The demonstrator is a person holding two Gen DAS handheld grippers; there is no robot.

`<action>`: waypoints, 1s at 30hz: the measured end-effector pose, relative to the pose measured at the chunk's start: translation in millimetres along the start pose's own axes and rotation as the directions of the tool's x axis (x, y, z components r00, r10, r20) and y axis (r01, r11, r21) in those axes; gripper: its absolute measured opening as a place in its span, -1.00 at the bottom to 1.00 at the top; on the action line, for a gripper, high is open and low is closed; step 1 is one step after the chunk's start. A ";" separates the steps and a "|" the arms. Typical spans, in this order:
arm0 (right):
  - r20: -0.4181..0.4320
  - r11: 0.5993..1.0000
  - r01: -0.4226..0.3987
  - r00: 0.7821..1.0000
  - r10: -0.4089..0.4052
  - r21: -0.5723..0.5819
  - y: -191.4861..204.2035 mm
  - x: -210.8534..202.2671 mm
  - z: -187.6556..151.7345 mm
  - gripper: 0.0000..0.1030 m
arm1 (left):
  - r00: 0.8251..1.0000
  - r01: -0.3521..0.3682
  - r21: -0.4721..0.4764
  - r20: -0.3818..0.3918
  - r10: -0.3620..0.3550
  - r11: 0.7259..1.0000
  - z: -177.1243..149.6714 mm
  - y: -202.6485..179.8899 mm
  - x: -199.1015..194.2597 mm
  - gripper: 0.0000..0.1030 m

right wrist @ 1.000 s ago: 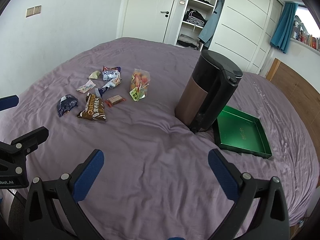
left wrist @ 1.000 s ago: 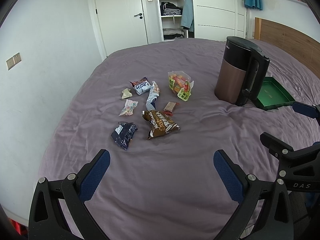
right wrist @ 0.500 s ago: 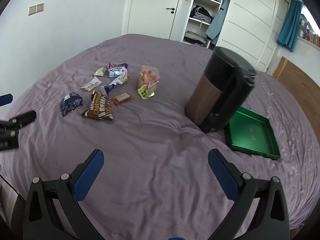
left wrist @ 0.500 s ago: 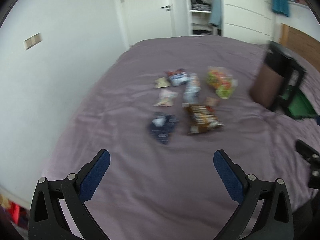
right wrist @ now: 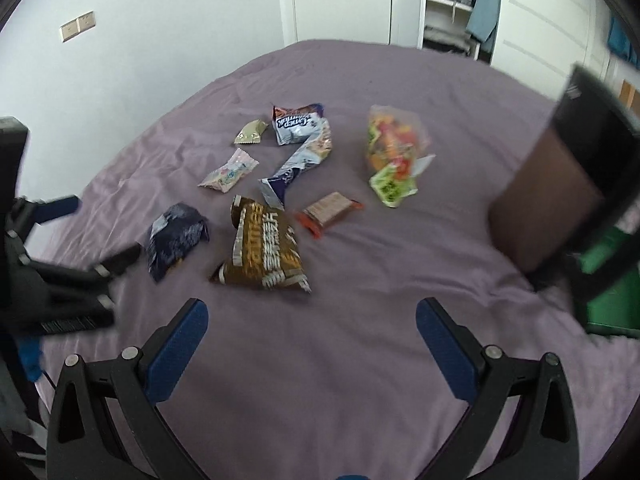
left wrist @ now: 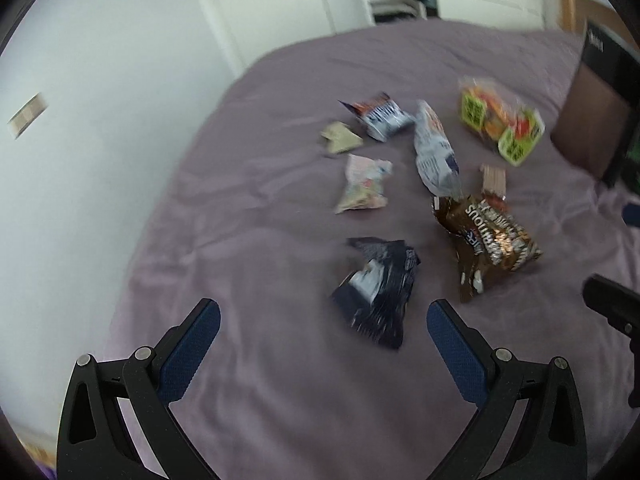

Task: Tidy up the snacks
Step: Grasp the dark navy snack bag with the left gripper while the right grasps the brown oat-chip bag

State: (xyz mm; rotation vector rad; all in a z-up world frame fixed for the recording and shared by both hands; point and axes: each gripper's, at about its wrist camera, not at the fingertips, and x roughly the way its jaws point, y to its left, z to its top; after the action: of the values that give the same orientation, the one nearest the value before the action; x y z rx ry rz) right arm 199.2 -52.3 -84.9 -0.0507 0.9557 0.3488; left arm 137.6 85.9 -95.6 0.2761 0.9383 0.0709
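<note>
Snacks lie scattered on purple bed (right wrist: pixel 360 360). Landmark: brown packet (right wrist: pixel 266 258), crinkled, flat. Navy packet (left wrist: pixel 376 288) just left of it, wafer bar (right wrist: pixel 330 212) right. Left gripper (left wrist: pixel 320 332) spread, above navy packet. Right gripper (right wrist: pixel 312 328) spread, hovering nearside. Bin (right wrist: pixel 568 196) far right.

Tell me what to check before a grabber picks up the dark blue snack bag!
1. Left gripper open: ok, fingers wide apart, nothing between them.
2. Right gripper open: ok, also empty.
3. Dark blue snack bag free to grab: ok, it lies alone on the purple bed cover, apart from the brown snack bag.
4. Left gripper lined up: not ok, the bag sits ahead and to the right of its fingers.
5. Green tray reachable: cannot tell, it is mostly hidden behind the black and brown bin.
</note>
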 end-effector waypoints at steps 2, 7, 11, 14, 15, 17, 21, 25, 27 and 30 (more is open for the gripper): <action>-0.028 0.999 -0.033 0.999 0.033 0.017 -2.3 22.7 8.3 1.00 | 1.000 0.011 0.018 -0.029 -0.011 1.000 8.0 -3.3 21.3 0.98; -0.138 0.995 -0.073 0.987 0.081 0.066 -9.7 69.1 19.4 1.00 | 0.988 0.071 -0.003 -0.134 -0.070 0.997 20.6 -0.6 65.2 0.98; -0.209 0.985 -0.115 0.968 0.141 0.129 -13.8 84.1 25.7 1.00 | 0.972 0.085 0.042 -0.222 -0.073 0.996 26.3 -6.0 82.5 0.98; -0.243 0.982 -0.121 0.958 0.155 0.148 -9.2 91.3 34.4 1.00 | 0.956 0.101 0.045 -0.281 -0.084 0.994 31.7 -6.8 92.3 0.98; -0.253 0.979 -0.128 0.953 0.165 0.157 -8.0 94.4 36.5 1.00 | 0.950 0.109 0.041 -0.298 -0.091 0.993 33.8 -6.1 94.9 0.98; -0.280 0.974 -0.145 0.941 0.190 0.173 -4.0 101.6 41.8 1.00 | 0.931 0.135 0.038 -0.348 -0.114 0.990 39.0 -4.1 102.7 0.98; -0.339 0.969 -0.138 0.919 0.203 0.207 0.0 117.5 46.6 1.00 | 0.886 0.198 0.007 -0.429 -0.176 0.980 45.6 3.8 118.6 0.98; -0.378 0.969 -0.122 0.905 0.197 0.214 4.5 128.4 48.0 1.00 | 0.871 0.226 -0.016 -0.445 -0.209 0.974 48.3 10.0 124.5 0.98; -0.397 0.973 -0.103 0.900 0.179 0.204 8.3 132.5 50.2 1.00 | 0.854 0.228 -0.016 -0.476 -0.208 0.973 50.7 11.6 128.1 0.98; -0.416 0.975 -0.101 0.892 0.177 0.198 12.2 138.3 54.0 1.00 | 0.841 0.217 -0.020 -0.504 -0.197 0.976 62.1 10.1 134.9 0.97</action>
State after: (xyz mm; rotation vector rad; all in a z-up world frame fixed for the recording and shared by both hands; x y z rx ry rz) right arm 310.8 7.0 -163.8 0.1044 1.4343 0.3950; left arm 267.9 107.2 -164.2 0.1900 1.4903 -0.0806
